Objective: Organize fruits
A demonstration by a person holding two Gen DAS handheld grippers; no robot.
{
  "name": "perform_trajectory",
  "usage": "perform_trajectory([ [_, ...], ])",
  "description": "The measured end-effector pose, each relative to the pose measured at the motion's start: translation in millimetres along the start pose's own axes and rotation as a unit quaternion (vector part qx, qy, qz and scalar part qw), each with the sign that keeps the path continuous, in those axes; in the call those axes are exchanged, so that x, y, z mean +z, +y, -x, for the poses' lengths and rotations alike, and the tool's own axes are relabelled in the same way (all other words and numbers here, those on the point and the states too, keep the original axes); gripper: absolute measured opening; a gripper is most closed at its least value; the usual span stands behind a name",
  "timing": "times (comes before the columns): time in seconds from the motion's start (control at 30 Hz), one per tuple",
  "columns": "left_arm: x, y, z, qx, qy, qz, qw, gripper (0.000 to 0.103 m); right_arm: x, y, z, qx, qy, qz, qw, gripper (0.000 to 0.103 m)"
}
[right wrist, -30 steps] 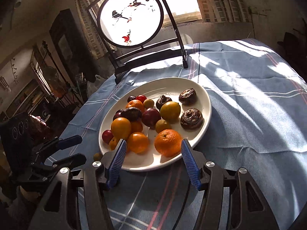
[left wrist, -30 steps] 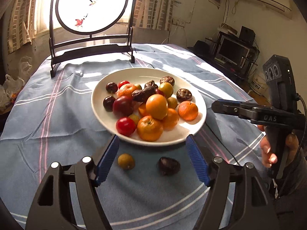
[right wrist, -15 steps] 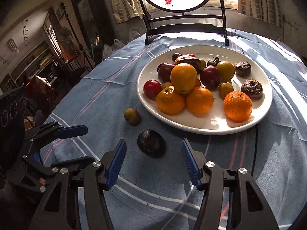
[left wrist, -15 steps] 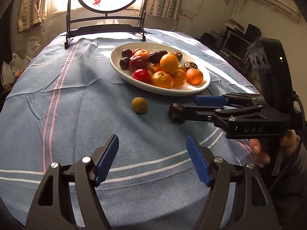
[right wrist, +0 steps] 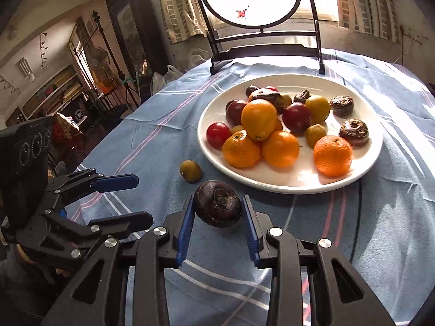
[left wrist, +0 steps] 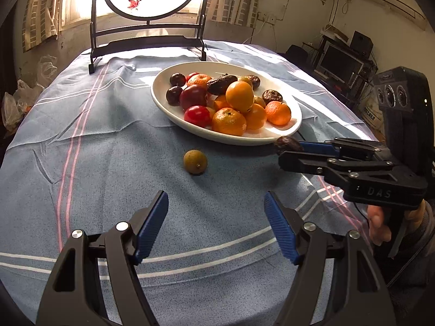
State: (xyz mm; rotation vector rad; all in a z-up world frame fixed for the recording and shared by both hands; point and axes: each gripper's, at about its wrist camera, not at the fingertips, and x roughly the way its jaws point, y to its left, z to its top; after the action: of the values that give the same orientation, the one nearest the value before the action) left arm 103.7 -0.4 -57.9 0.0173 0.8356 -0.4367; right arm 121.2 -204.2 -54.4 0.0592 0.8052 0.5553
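Note:
A white plate (left wrist: 295, 125) (right wrist: 376, 149) holds several oranges, red plums and dark wrinkled fruits. A small yellow-green fruit (left wrist: 195, 161) (right wrist: 190, 171) lies on the blue cloth in front of the plate. My right gripper (right wrist: 218, 207) (left wrist: 285, 149) is shut on a dark wrinkled fruit (right wrist: 217, 203) (left wrist: 288, 144) just in front of the plate's rim. My left gripper (left wrist: 216, 214) (right wrist: 130, 198) is open and empty, short of the yellow-green fruit.
A round table with a blue striped cloth (left wrist: 95, 163) carries a black-framed round screen (left wrist: 148, 13) at the far edge. Shelves and electronics (left wrist: 342, 59) stand to the right of the table, furniture (right wrist: 54, 100) to the left.
My right gripper moved onto the dark fruit on the cloth and closed on it. My left gripper drew back from the plate and stays open.

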Motion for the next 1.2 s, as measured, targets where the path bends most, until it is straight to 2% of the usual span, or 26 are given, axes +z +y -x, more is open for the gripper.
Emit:
perform_trajectory([
  [0.1, 10.2, -12.3, -8.0, 0.004, 0.004, -0.021, 0.9998, 0.071, -6.1, -32.6, 15.1, -0.016, -0.016, -0.031, 0.999, 0.035],
  [0.2, 20.9, -20.2, -22.0, 0.026, 0.011, -0.049, 0.9984, 0.071, -9.2, -53.8, 26.5, -0.012, -0.029, -0.062, 0.998, 0.035],
  [0.33, 34.3, -6.8, -46.1, 0.016, 0.038, -0.030, 0.9987, 0.070, -11.9, -52.4, 29.2, -0.011, -0.038, -0.052, 0.998, 0.035],
  [0.37, 35.3, -3.3, -51.5, 0.019, 0.044, -0.025, 0.9985, 0.067, -11.8, -53.0, 29.6, -0.010, -0.039, -0.052, 0.998, 0.035],
  [0.4, 36.2, 0.1, -56.7, 0.019, 0.053, -0.022, 0.9982, 0.058, -12.4, -53.8, 30.1, -0.008, -0.038, -0.054, 0.998, 0.035],
  [0.43, 36.0, 2.6, -60.9, 0.019, 0.059, -0.019, 0.9979, 0.053, -12.2, -55.5, 29.7, -0.005, -0.038, -0.058, 0.998, 0.035],
  [0.5, 34.4, 5.5, -65.2, 0.016, 0.068, -0.016, 0.9974, 0.050, -11.8, -58.0, 29.6, 0.002, -0.040, -0.064, 0.997, 0.035],
  [0.63, 33.8, 10.8, -62.1, 0.009, 0.063, -0.006, 0.9980, 0.027, -13.1, -57.4, 32.0, 0.008, -0.044, -0.064, 0.997, 0.035],
  [0.67, 33.4, 12.1, -60.6, 0.007, 0.059, -0.002, 0.9982, 0.025, -13.3, -57.3, 32.0, 0.008, -0.044, -0.063, 0.997, 0.035],
  [0.97, 26.0, 1.7, -44.0, 0.014, 0.034, -0.024, 0.9990, 0.024, -13.7, -57.2, 32.5, 0.004, -0.043, -0.066, 0.997, 0.035],
  [1.2, 25.5, -0.3, -52.6, 0.026, 0.060, -0.034, 0.9973, 0.025, -13.2, -57.8, 32.1, 0.004, -0.043, -0.066, 0.997, 0.035],
])
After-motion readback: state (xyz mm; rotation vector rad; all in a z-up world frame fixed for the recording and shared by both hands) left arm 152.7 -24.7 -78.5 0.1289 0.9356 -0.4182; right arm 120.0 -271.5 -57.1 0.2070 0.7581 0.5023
